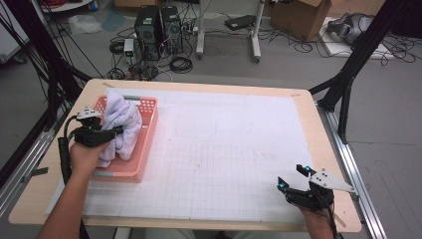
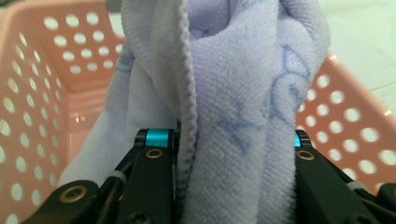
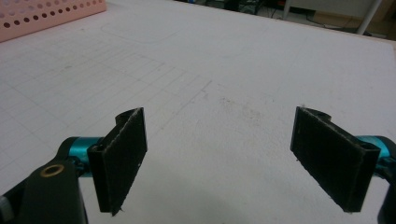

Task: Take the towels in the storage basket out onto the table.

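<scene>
1. Nearest the camera, the right gripper (image 1: 294,178) is held over the tabletop (image 1: 234,149) by its near right corner; its jaws are spread wide, and nothing is seen between the pads (image 3: 122,156).
2. White gridded paper (image 1: 239,164) is spread over most of the tabletop.
3. A pink perforated basket (image 1: 147,130) is set by the left edge, toward the far left corner.
4. A lavender towel (image 1: 121,127) is bunched inside the basket, its upper folds standing above the rim.
5. A thick fold of the towel (image 2: 233,140) is pinched by the left gripper (image 1: 115,130), whose jaws are pressed against both its sides.
</scene>
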Motion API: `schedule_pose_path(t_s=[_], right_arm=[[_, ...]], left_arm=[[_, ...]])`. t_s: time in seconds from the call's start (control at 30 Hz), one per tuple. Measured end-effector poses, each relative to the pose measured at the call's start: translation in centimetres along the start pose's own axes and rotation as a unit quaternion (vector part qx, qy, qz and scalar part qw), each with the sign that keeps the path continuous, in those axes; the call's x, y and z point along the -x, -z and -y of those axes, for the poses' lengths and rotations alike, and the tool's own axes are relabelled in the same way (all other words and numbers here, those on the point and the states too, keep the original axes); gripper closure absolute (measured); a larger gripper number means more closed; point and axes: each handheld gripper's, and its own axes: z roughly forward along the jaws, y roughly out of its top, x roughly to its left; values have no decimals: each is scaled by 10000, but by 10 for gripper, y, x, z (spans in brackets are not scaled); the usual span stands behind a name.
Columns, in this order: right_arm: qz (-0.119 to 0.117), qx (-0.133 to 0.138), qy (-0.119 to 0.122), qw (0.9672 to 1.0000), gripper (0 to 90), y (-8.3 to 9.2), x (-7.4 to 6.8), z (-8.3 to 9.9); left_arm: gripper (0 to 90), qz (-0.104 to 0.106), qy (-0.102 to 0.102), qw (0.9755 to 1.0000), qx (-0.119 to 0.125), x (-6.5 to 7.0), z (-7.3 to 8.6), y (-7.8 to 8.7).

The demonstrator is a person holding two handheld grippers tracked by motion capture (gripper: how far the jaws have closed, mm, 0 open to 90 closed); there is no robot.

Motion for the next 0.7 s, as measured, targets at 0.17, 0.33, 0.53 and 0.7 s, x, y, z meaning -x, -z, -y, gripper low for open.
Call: schedule_pose_path(t_s=[0.17,0.33,0.53,0.7], right_arm=[[-22,-8,-12,10000,172,0,-1,0],[-11,20,-11,10000,172,0,-1,-1],[-13,18,-9,10000,172,1,-1,-1],[-8,15,-17,10000,172,0,-1,-1]], left_arm=[[685,141,93,9990,421,1,-2,15],[685,243,113,9964,806,3,-2,28],[686,494,46,9915,1199,9,-7,42],[687,627,-79,9875,1443,20,-13,53]])
